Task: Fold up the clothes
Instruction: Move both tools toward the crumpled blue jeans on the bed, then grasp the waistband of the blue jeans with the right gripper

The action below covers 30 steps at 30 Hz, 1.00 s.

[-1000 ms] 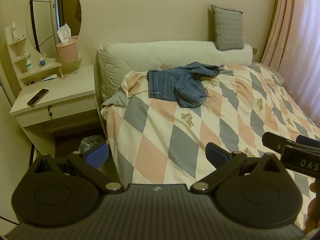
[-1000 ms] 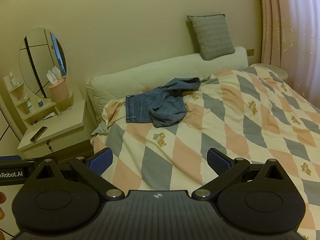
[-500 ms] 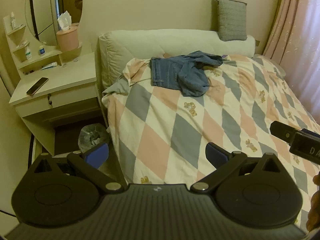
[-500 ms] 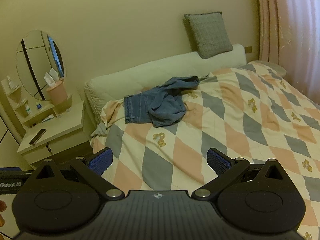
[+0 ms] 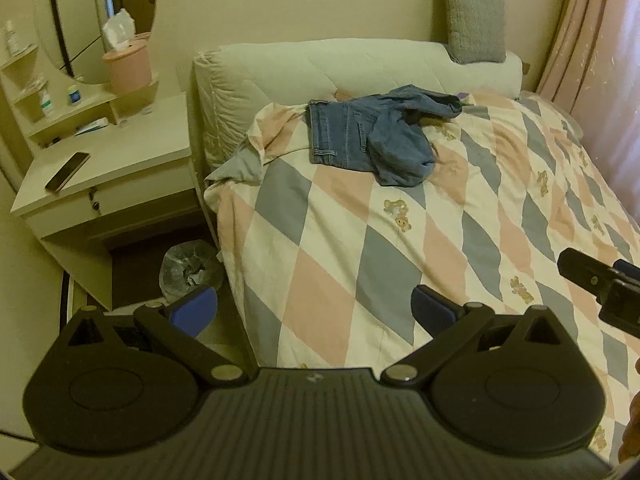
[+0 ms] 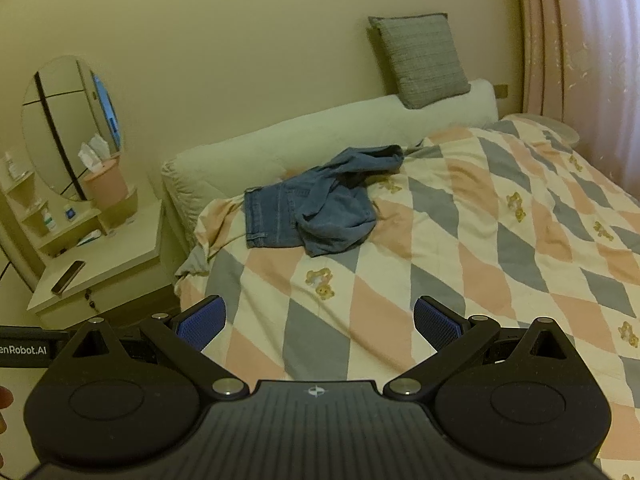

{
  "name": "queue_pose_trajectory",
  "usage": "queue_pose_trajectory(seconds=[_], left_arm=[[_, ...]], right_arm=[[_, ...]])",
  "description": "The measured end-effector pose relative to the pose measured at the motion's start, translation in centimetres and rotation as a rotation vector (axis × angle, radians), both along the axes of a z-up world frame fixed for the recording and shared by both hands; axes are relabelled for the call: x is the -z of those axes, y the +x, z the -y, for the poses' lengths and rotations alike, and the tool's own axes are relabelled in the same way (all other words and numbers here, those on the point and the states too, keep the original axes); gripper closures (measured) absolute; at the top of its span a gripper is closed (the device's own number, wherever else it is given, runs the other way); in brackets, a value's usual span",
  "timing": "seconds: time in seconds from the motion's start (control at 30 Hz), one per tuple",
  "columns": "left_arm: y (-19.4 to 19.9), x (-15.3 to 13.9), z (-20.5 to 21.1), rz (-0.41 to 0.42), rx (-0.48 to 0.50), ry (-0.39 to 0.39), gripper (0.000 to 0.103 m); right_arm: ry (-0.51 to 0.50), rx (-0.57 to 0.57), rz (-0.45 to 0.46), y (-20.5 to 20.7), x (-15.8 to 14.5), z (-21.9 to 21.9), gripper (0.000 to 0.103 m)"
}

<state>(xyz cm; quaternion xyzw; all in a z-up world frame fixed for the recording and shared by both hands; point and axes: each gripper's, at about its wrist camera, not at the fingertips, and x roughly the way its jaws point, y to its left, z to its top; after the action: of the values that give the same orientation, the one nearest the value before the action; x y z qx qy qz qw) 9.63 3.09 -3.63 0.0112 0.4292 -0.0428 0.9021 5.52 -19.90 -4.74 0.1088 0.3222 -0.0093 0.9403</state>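
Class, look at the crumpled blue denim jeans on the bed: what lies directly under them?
The crumpled blue denim jeans rest on the diamond-patterned pink, grey and cream quilt, near the cream padded headboard. Whether anything else lies beneath the bunched legs cannot be seen; the denim covers it.

Readable only in the right wrist view: white letters "enRobot.AI", cut off at the frame edge, on a black bar (image 6: 24, 350) just left of the right tongs (image 6: 320, 322), level with the fingers. No other legible text, number, or sign anywhere else in either view.
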Motion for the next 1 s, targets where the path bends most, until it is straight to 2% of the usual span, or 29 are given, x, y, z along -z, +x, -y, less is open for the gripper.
queue_pose_trajectory(seconds=[0.37,0.57,0.7,0.77,0.83,0.9,1.0], left_arm=[[11.2,4.0,-0.1,-0.09,0.086,-0.002,0.001],[18.8,6.2,-1.8,-0.12,0.14,0.001,0.001],[23.9,7.8,-3.1,-0.145,0.16,0.003,0.001],[26.3,8.6,-3.8,-0.161,0.167,0.006,0.001],[28.7,9.5,-4.4,-0.179,0.172,0.009,0.001],[31.1,10.3,-5.0,-0.196,0.178,0.01,0.002],[34.5,11.4,-5.5,-0.219,0.18,0.001,0.002]], right_arm=[[-0.028,0.063,-0.102,9.2,3.7,0.2,0.0],[-0.134,0.045,-0.099,15.2,6.2,-0.9,0.003],[-0.221,0.005,-0.137,20.0,9.0,-2.4,0.008],[-0.262,-0.04,-0.145,22.3,10.3,-3.5,0.013],[-0.313,-0.103,-0.153,25.0,11.8,-4.9,0.028],[-0.369,-0.162,-0.148,27.5,13.4,-6.4,0.032],[-0.451,-0.254,-0.136,31.1,16.1,-8.7,0.044]])
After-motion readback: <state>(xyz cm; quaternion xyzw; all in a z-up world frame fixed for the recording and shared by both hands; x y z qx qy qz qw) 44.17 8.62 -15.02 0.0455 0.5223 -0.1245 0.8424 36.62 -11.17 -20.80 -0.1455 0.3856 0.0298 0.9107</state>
